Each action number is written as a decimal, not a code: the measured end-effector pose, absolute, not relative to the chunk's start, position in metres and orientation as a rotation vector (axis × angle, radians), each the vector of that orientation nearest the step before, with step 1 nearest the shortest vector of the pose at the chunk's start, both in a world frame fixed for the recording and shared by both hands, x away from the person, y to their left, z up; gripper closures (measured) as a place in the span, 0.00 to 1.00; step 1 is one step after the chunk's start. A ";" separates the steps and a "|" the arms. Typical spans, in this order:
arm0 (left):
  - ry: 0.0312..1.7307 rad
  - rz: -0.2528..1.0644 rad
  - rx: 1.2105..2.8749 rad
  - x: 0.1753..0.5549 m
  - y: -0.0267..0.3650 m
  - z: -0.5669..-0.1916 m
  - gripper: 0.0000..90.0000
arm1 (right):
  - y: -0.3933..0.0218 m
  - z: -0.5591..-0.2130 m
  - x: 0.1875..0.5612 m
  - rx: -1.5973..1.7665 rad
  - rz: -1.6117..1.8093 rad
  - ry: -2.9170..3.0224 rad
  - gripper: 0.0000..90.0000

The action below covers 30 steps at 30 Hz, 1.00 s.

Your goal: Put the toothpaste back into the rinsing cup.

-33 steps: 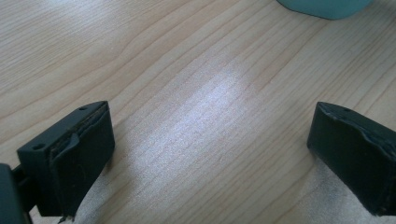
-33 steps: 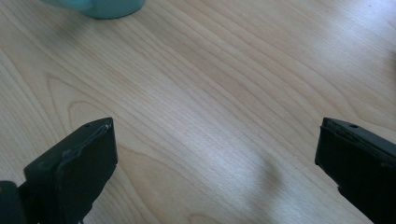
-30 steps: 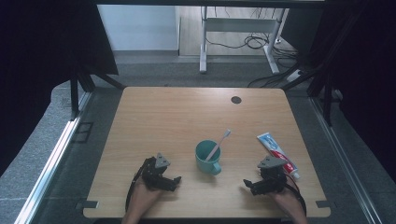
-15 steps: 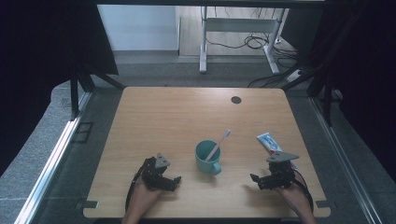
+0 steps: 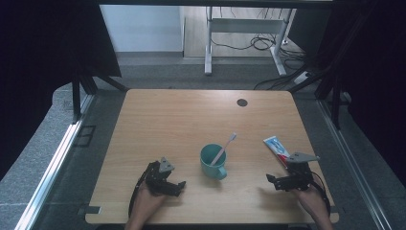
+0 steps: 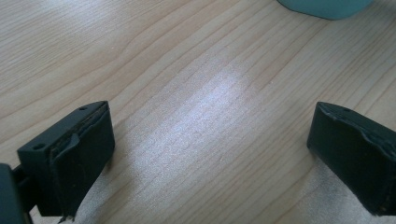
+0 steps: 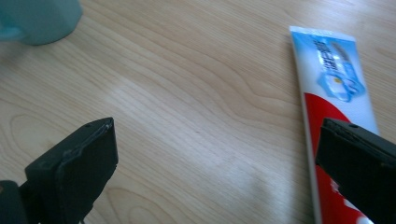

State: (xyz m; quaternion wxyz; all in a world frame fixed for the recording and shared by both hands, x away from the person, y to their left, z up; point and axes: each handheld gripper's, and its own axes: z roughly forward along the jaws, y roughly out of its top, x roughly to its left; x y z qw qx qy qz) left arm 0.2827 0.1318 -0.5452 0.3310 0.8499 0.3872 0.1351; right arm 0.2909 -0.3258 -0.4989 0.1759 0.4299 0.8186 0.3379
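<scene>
Your right claw (image 5: 282,182) is released beside the toothpaste tube (image 5: 277,148) near the desk's (image 5: 167,124) right edge. Expect it light, soft and slippery; pinch its flat middle across the width.

Bench (image 5: 182,120): light tan wood w/ wavy darker grain, dark round spot upper right of its top. Mug (image 5: 213,162) at frame centre: teal. Toothbrush (image 5: 224,148) in it: pale/white handle, pinkish tip. Toothpaste tube (image 7: 334,79), right side: white w/ blue graphic, red lower part. Both tongs, left (image 6: 210,158) & right (image 7: 219,172): matte black.
</scene>
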 end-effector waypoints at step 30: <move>1.013 0.353 2.222 0.283 0.132 -0.545 0.01 | -0.383 -0.513 0.307 1.459 0.835 2.252 0.00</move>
